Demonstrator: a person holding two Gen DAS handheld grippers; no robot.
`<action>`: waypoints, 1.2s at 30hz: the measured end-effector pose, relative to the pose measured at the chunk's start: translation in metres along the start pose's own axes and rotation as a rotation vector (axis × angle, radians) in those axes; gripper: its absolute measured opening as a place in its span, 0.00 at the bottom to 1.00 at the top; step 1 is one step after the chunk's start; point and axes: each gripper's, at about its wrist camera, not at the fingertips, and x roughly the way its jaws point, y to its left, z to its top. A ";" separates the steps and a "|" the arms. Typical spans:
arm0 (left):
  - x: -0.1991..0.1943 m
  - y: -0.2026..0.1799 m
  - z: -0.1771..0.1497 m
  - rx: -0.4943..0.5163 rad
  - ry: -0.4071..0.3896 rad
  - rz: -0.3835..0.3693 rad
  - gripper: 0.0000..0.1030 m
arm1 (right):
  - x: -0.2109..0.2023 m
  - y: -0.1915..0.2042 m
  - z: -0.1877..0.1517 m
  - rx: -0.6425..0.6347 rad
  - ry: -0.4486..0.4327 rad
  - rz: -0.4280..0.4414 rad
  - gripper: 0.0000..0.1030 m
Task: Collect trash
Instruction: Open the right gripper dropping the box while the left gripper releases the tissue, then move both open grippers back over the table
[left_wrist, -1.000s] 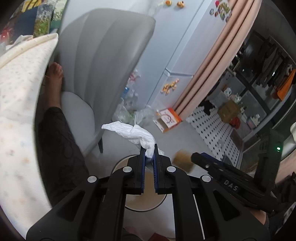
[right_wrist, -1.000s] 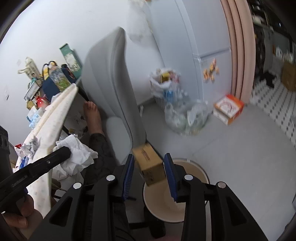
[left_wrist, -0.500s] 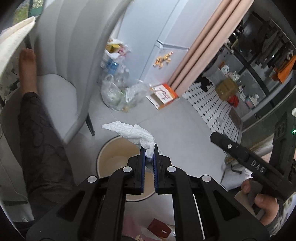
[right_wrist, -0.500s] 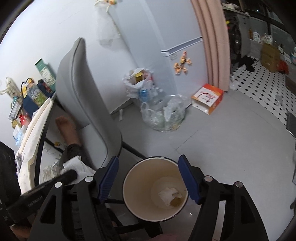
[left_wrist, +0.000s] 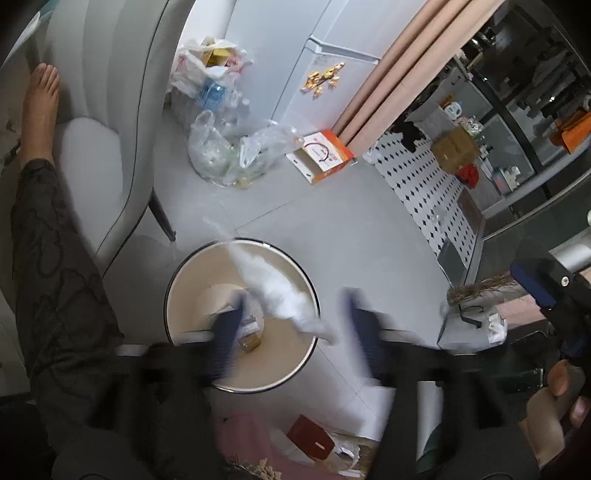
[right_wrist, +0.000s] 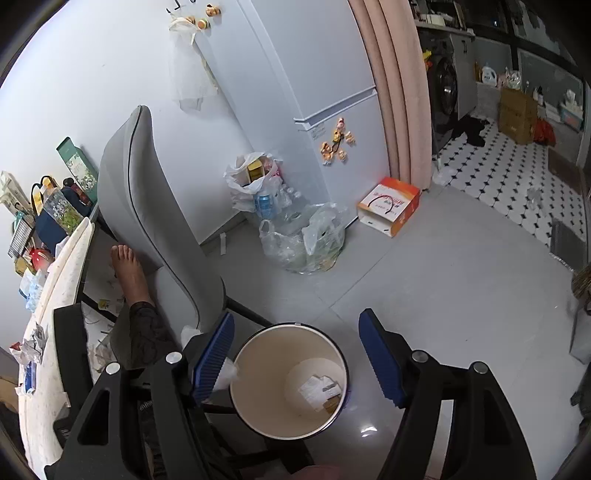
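In the left wrist view my left gripper (left_wrist: 293, 299) hangs over the cream trash bin (left_wrist: 184, 280), blurred, its jaws opening. The white tissue (left_wrist: 273, 284) is loose between them, over the bin's mouth, with neither pad pressing on it. A small brown box (left_wrist: 251, 341) and a scrap of paper lie on the bin's bottom. In the right wrist view my right gripper (right_wrist: 295, 319) is also above the bin (right_wrist: 240, 369). Its jaws are still opening, with nothing between them. The brown box (right_wrist: 330, 402) shows inside.
A grey chair (right_wrist: 147, 206) stands left of the bin, with a person's leg and bare foot (right_wrist: 127, 266) on its seat. Plastic bags of rubbish (right_wrist: 303, 240) and an orange-and-white box (right_wrist: 388, 205) sit by the fridge. A red box (left_wrist: 308, 437) lies near the bin.
My left gripper came down over the bin, spread its jaws and let go of the tissue. My right gripper released the brown box into the bin and opened wider.
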 end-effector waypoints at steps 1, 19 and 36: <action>-0.006 0.001 -0.001 -0.003 -0.028 0.003 0.70 | -0.003 0.003 -0.001 -0.004 -0.004 -0.001 0.67; -0.189 0.056 -0.019 -0.141 -0.389 -0.083 0.95 | -0.084 0.129 -0.005 -0.116 -0.214 0.071 0.93; -0.332 0.133 -0.079 -0.214 -0.739 0.061 0.95 | -0.104 0.257 -0.049 -0.263 -0.214 0.275 0.93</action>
